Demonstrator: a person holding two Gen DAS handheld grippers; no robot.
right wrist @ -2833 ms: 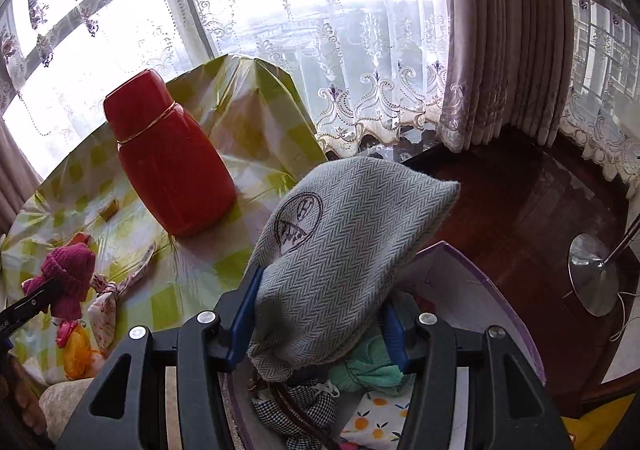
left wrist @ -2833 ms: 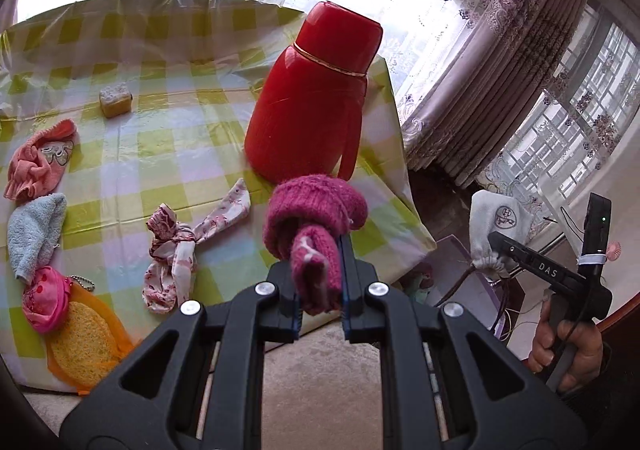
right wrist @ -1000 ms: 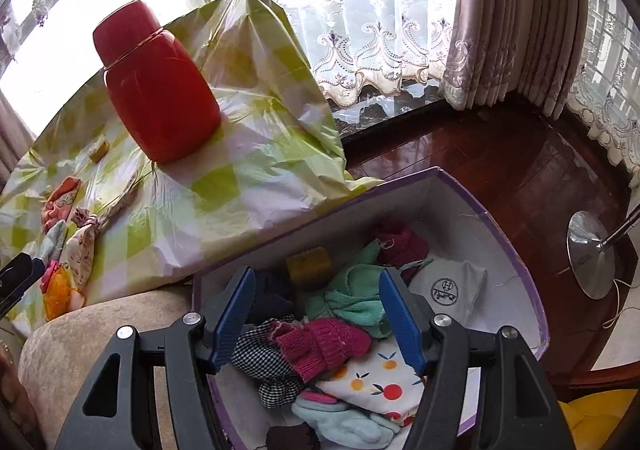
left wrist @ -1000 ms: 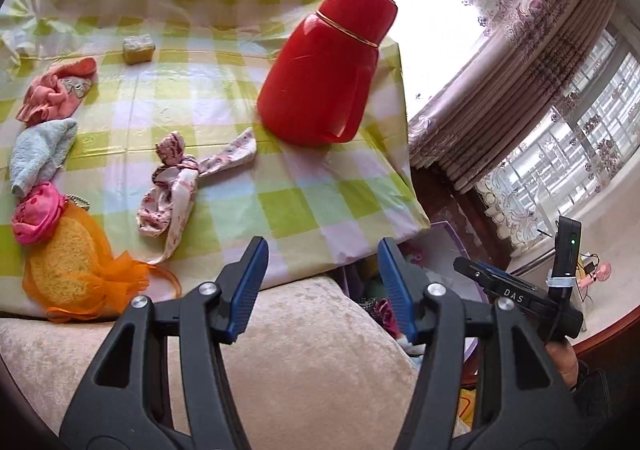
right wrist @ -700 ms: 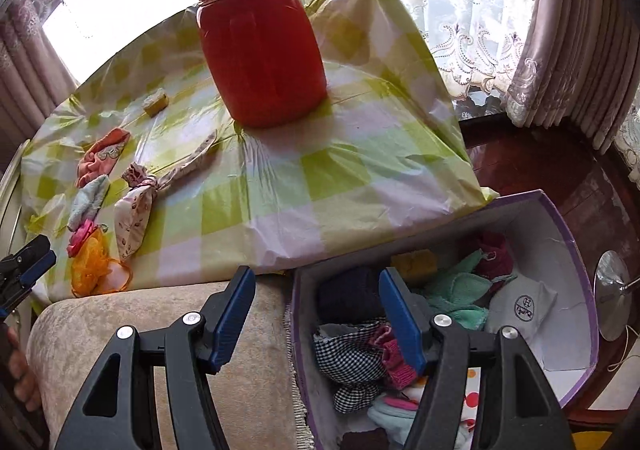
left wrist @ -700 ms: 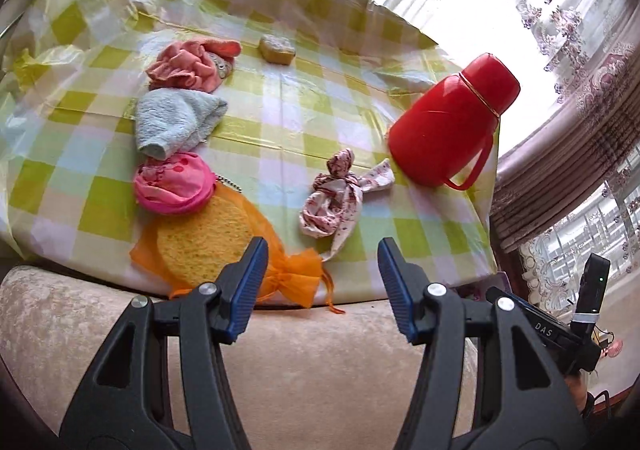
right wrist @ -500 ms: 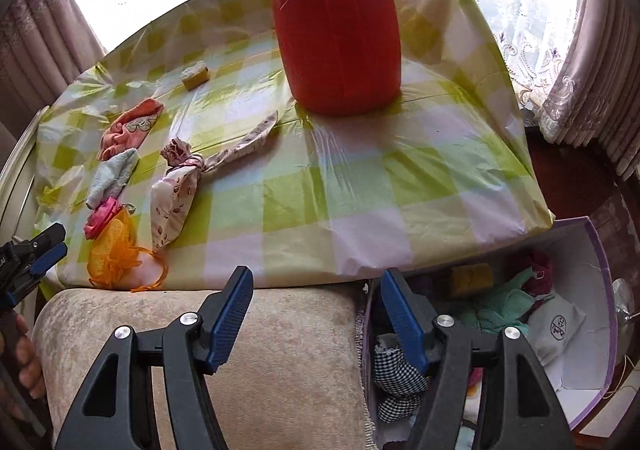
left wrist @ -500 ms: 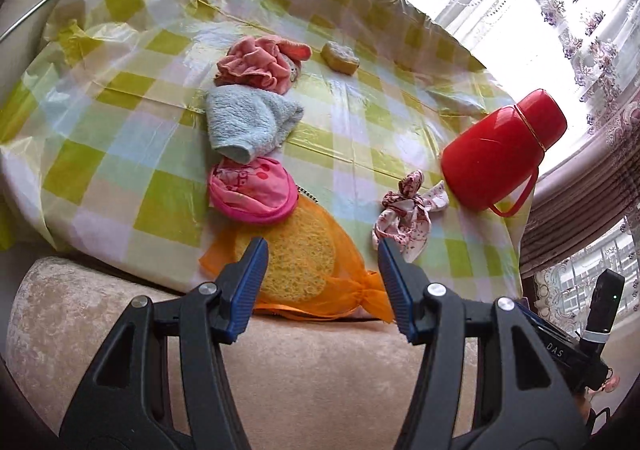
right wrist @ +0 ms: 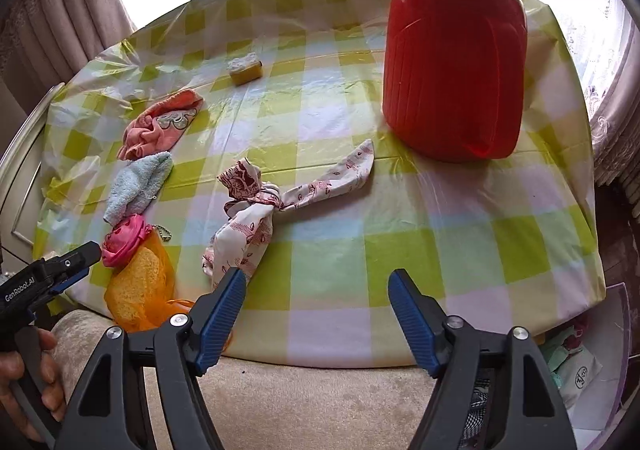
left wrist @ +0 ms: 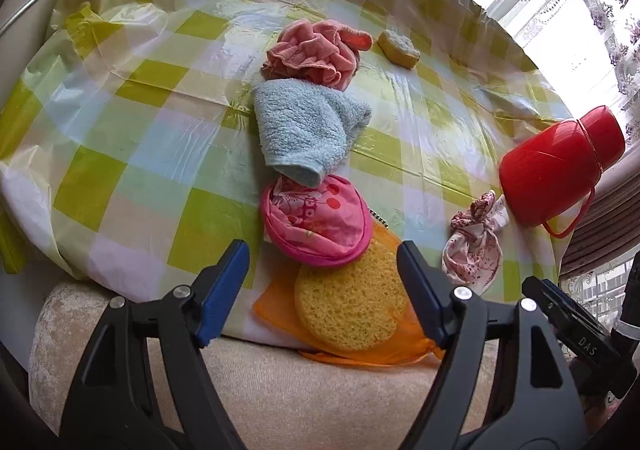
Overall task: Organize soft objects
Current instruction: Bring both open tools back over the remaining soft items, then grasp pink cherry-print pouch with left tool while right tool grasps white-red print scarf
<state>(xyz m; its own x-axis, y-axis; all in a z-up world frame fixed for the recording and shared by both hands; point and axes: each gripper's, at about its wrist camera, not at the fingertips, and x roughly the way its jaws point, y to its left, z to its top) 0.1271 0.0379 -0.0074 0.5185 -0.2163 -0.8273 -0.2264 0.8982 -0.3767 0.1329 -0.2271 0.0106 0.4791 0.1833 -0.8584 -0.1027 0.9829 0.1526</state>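
My left gripper (left wrist: 322,250) is open and empty, its jaws framing a pink round pouch (left wrist: 316,224) and a yellow sponge in orange mesh (left wrist: 348,312) at the table's near edge. Beyond lie a blue towel (left wrist: 304,136), a coral cloth (left wrist: 316,54) and a small yellow sponge (left wrist: 398,48). My right gripper (right wrist: 316,284) is open and empty, just in front of a knotted white-and-red patterned cloth (right wrist: 272,210). The left gripper also shows in the right wrist view (right wrist: 76,264).
A tall red thermos (right wrist: 454,58) stands at the table's far right. The table has a green-checked plastic cover (right wrist: 400,250). A beige cushioned seat (right wrist: 312,402) lies below the edge. A purple-rimmed box (right wrist: 618,370) holding soft items sits at lower right.
Both grippers let go of their items into the box, opened, and swung back to the table. The left now faces the pouch and sponge, the right faces the knotted cloth.
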